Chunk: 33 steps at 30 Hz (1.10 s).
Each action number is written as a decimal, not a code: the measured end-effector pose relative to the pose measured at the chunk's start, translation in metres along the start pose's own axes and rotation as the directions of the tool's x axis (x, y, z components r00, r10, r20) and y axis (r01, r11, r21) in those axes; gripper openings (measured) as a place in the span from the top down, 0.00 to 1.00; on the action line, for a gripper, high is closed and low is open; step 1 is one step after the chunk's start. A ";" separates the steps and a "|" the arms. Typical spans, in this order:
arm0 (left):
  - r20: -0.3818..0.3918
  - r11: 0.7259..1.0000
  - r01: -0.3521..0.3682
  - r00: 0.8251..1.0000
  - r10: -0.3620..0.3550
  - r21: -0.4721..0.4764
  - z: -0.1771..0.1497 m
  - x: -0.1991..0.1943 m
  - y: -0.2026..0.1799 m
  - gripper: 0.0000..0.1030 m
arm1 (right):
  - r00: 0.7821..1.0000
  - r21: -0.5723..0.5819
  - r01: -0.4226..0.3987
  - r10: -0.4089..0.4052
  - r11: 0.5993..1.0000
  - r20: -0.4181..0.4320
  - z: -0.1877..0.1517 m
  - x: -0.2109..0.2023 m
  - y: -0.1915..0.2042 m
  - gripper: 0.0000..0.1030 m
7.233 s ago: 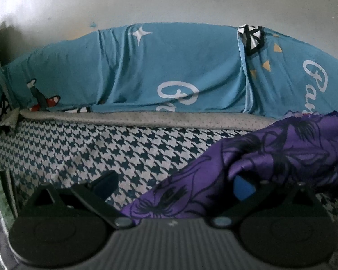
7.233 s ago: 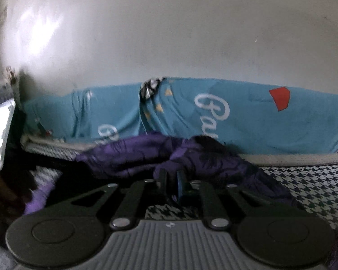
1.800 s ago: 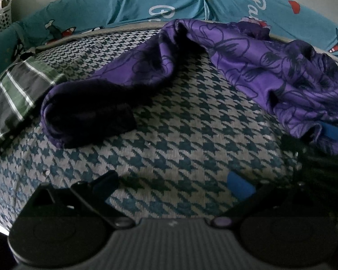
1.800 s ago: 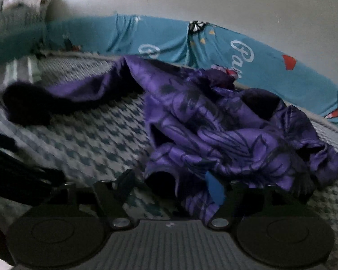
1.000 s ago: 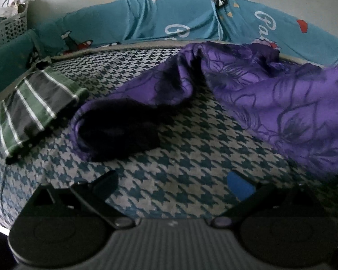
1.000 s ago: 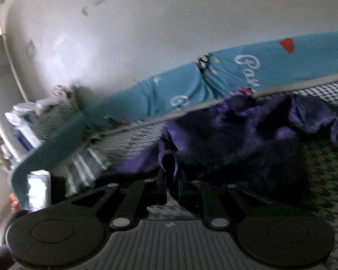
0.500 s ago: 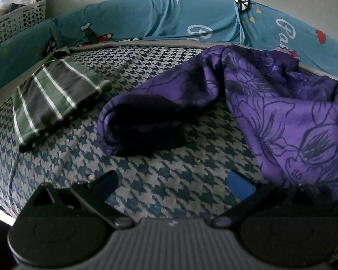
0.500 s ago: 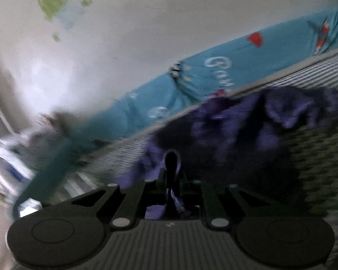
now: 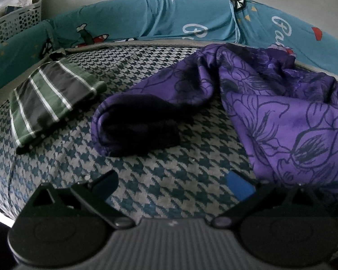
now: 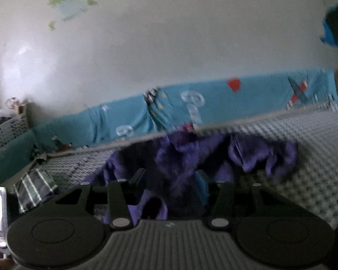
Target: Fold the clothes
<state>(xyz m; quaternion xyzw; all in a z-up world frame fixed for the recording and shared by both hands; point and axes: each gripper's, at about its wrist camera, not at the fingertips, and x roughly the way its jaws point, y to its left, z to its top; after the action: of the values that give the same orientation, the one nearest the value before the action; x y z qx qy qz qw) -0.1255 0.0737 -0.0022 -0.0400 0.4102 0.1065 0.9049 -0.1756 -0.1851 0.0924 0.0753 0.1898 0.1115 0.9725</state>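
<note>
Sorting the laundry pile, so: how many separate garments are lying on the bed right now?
2. A folded green striped garment lies at the left; a crumpled purple floral garment spreads across the middle and right. More could be hidden under it.

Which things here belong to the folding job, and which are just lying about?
Job:
- purple dress, unfolded, spread across the bed
- striped shirt, already folded
- left claw, open
- right claw, open, dress between its fingers

Lying about:
- checked bedcover
- blue pillows
- white basket
</note>
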 end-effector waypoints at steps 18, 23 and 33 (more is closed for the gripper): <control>-0.068 0.994 -0.102 0.993 0.099 -0.041 -0.001 0.016 0.019 0.00 | 0.945 -0.300 -0.242 0.154 0.923 -0.288 -0.079 0.039 0.073 0.48; -0.070 0.993 -0.108 0.992 0.105 -0.046 -0.001 0.017 0.022 0.00 | 0.942 -0.364 -0.229 0.112 0.903 -0.315 -0.101 0.060 0.077 0.48; -0.046 0.994 -0.105 0.994 0.103 -0.039 0.000 0.013 0.022 0.00 | 0.939 -0.370 -0.221 0.095 0.902 -0.330 -0.110 0.077 0.082 0.90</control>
<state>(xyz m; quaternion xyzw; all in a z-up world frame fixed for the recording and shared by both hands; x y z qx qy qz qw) -0.1225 0.0970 -0.0114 -0.0394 0.4294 0.1610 0.8878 -0.1640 -0.0757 -0.0201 -0.1288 0.3035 0.2379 0.9136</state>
